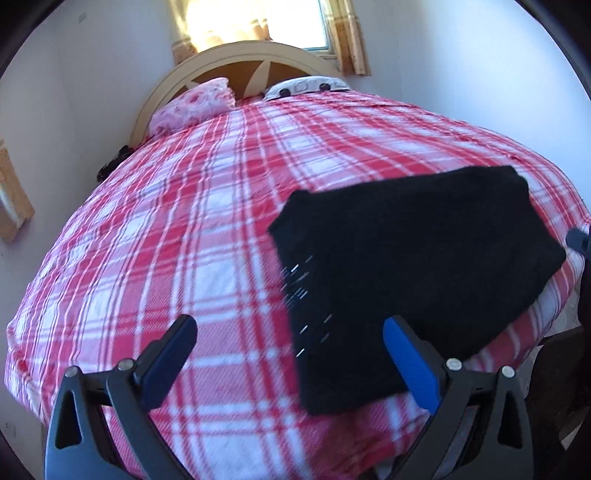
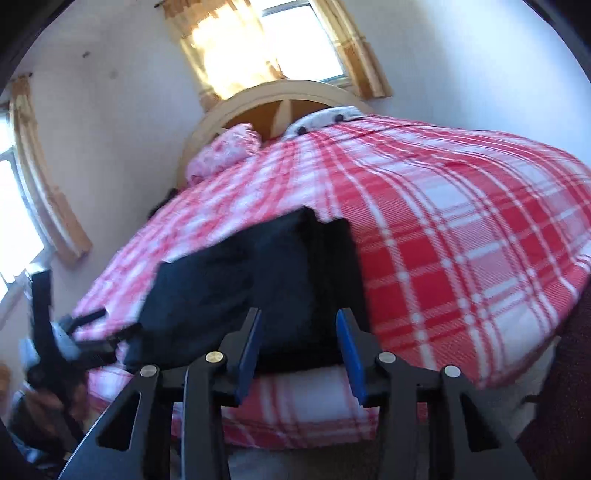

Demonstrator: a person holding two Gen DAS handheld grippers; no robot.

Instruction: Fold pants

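Note:
The black pants [image 1: 406, 258] lie folded into a flat rectangle on the red plaid bedspread [image 1: 166, 240], near the bed's front right corner. My left gripper [image 1: 288, 323] hovers wide open above the pants' left edge, with nothing between its fingers. In the right wrist view the pants [image 2: 240, 288] lie just ahead of my right gripper [image 2: 299, 314]. Its jaws stand partly open, and the fabric's near edge shows in the gap without being pinched. The left gripper, blurred, shows at the left of that view with a hand below it.
A pink pillow [image 1: 192, 107] and a white spotted pillow [image 1: 306, 86] rest against the arched wooden headboard [image 1: 229, 59]. A bright curtained window [image 1: 258, 22] is behind it. The bedspread [image 2: 461, 240] hangs over the bed's front edge.

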